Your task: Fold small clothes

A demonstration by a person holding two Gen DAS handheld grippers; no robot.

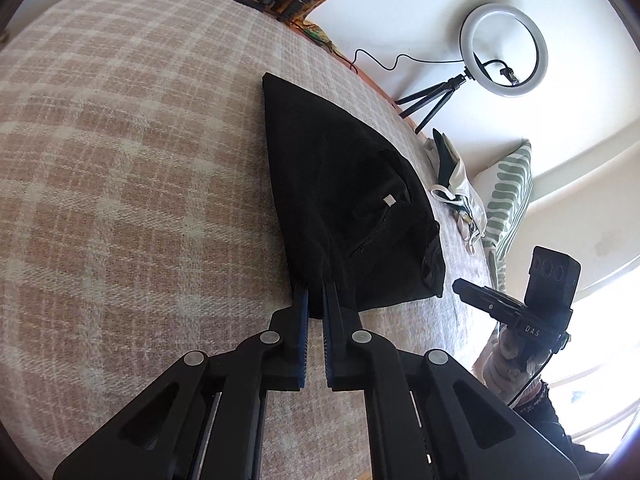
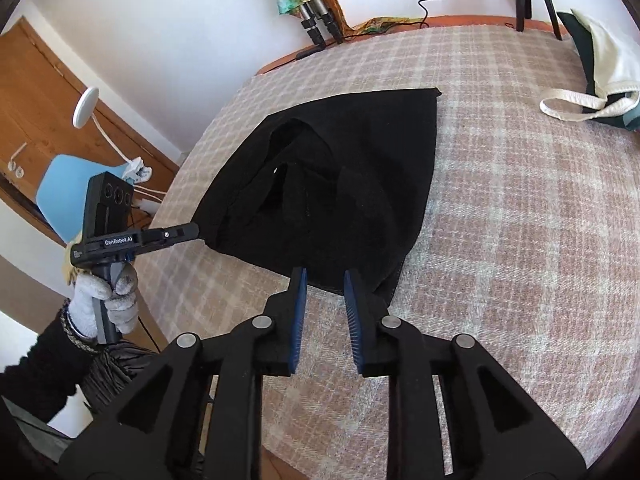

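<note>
A black garment [image 1: 340, 188] [image 2: 344, 176] lies folded into a rough triangle on the pink-and-cream plaid blanket [image 1: 120, 160] [image 2: 520, 220]. My left gripper [image 1: 316, 292] is shut on the garment's near corner; in the right wrist view the left gripper [image 2: 196, 232] pinches that corner from the left, lifting it slightly, in a gloved hand [image 2: 108, 300]. My right gripper [image 2: 326, 276] stands open over the garment's near edge, and its blue pads do not press the cloth. In the left wrist view the right gripper [image 1: 460, 286] sits just beside the garment's right corner.
White and dark green clothes [image 1: 456, 184] [image 2: 600, 80] lie at the blanket's far side beside a green striped pillow [image 1: 512, 196]. A ring light on a small tripod [image 1: 502, 50] stands on the floor beyond. A blue chair [image 2: 76, 184] stands off the blanket's left edge.
</note>
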